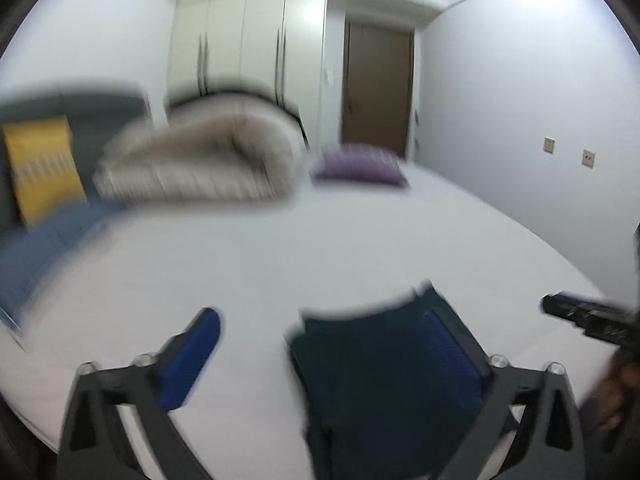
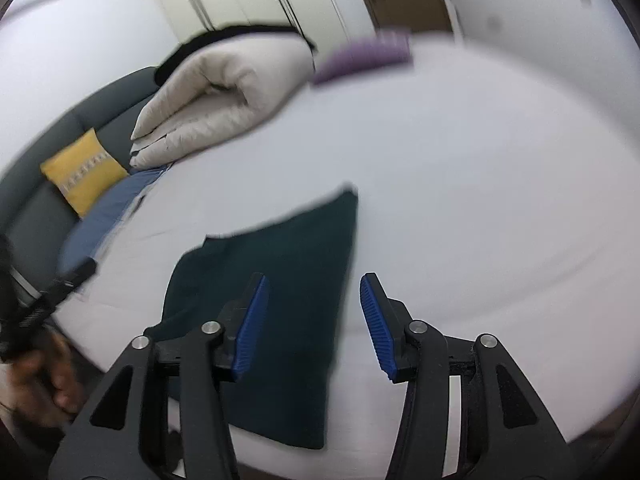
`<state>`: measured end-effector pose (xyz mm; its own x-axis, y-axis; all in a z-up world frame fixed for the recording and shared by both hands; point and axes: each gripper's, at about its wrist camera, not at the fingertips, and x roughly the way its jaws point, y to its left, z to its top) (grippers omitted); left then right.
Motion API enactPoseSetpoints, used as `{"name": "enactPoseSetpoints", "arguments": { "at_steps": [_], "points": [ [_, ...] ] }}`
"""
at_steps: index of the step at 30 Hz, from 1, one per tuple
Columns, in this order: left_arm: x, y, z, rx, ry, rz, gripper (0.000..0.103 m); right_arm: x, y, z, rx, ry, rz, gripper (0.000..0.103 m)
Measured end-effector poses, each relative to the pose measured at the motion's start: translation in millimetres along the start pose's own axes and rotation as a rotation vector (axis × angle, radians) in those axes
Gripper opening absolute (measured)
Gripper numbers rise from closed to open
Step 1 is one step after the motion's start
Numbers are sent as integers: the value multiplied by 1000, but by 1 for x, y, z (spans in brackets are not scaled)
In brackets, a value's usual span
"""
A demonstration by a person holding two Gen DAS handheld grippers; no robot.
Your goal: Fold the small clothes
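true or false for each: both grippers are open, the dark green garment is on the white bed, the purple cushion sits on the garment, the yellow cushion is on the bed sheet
1. Both the left gripper and right gripper are open. True.
2. The dark green garment lies on the white bed. True.
3. The purple cushion sits on the garment. False: it lies apart, at the bed's far end.
4. The yellow cushion is on the bed sheet. False: it leans on the grey sofa beside the bed.
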<state>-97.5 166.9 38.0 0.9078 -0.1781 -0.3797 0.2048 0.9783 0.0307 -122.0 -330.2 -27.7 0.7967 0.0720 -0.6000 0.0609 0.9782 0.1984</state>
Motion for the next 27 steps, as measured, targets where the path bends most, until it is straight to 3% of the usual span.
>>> {"name": "enactPoseSetpoints", "arguments": {
  "at_steps": [3,5,7,9,11,13,16,20,22,27],
  "points": [
    [-24,-54,17,56,-117,95,103,-42,29,13,-74,-151,-62,79],
    [-43,-67,24,77,-174,152,103,-71,46,18,-129,-273,-99,101],
    [-54,-82,34,91,-203,171,103,-94,59,22,-157,-368,-133,102],
    [-58,-86,44,83,-165,177,103,-116,70,29,-171,-461,-181,103],
    [-52,-103,59,69,-117,162,103,-129,75,33,-171,-491,-188,103],
    [-42,-111,65,31,-82,153,103,-139,79,37,-142,-483,-164,103],
    [-22,-133,60,-12,45,120,103,-141,80,37,-111,-439,-157,103],
    [12,-134,35,-83,240,20,103,-117,81,35,-97,-267,-189,103],
    [30,-132,22,-109,326,16,103,-99,75,30,-70,-178,-191,103],
    [63,-137,-5,-104,409,46,103,-35,50,8,-4,61,-238,103]
  ]
}}
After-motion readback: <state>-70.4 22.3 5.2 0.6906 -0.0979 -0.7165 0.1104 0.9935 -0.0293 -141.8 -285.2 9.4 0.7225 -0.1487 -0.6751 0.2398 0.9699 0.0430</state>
